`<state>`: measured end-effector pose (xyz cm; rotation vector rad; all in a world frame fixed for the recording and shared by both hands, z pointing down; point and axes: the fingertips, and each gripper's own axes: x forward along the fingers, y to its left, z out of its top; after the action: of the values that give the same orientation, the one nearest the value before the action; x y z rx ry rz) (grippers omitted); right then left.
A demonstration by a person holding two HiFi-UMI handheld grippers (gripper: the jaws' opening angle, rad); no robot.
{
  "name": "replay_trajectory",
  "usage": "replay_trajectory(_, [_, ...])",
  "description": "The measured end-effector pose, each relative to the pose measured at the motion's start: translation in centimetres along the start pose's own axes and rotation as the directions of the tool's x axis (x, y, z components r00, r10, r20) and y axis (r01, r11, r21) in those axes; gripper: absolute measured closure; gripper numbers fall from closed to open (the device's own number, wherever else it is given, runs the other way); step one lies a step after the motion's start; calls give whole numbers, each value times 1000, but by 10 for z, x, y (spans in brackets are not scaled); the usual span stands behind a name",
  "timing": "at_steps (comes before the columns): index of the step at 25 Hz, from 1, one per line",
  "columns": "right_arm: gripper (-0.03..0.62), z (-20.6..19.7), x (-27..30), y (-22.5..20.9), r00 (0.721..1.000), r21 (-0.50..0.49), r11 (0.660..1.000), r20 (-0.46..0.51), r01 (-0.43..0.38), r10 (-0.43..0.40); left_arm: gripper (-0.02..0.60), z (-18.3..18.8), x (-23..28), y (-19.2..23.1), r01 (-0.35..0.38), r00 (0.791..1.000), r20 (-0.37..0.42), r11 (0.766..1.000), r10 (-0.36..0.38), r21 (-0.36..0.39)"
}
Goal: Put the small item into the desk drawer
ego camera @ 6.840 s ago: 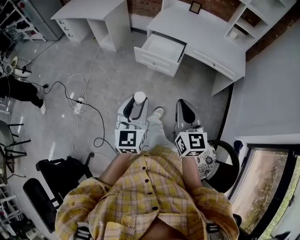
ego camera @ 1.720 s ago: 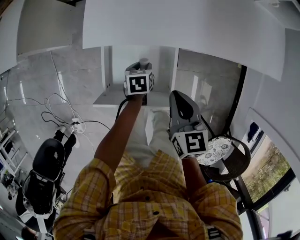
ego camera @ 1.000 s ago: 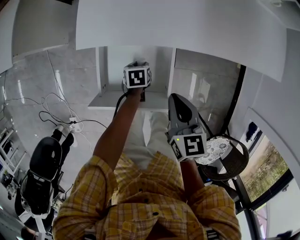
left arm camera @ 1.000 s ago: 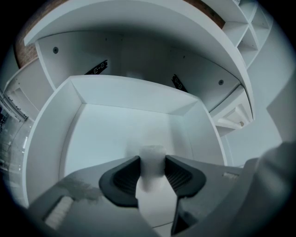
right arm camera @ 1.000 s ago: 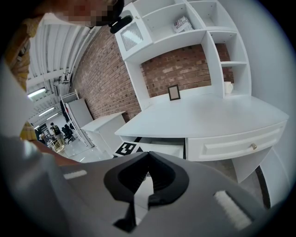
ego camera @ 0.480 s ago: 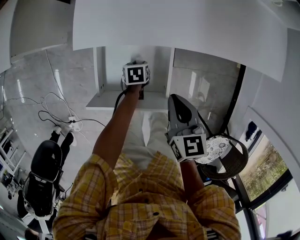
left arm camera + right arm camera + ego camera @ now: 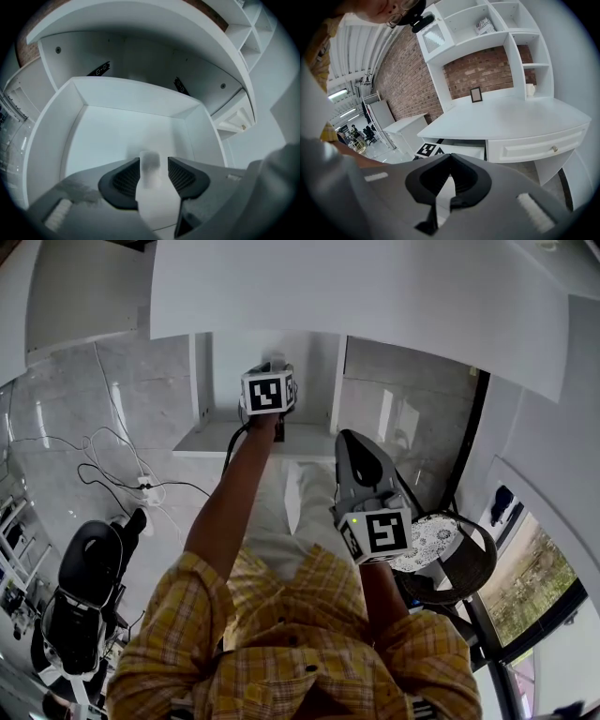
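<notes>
Over drawer [image 7: 136, 96] — fingers [image 7: 124, 180] newly off item [image 7: 151, 183]

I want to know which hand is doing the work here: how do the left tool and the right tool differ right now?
The left tool has its jaws apart, having just been opening, with the small white item between them; the right tool has them together, empty. The left tool points down into the open drawer; the right tool is held back from the desk. Each carries a marker cube.
</notes>
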<state>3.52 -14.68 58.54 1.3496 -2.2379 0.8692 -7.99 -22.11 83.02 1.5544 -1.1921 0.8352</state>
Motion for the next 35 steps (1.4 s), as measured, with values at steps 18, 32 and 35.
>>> replay_trajectory(18, [593,48,-61,43,980,-103,992,177,-69,87,420,25,-158,-34,36,968,250,999,-28,-30])
replay_trajectory(32, [593,93,-120,63,963,-158,984,240,-86,123,543,36,-306,-77,-20,870,492,998,-15,66])
replay_trajectory(35, [592,98,-131,70,961,-176,979,236,-103,144,577,33,-334,-85,-49,838,546,995,-6,86])
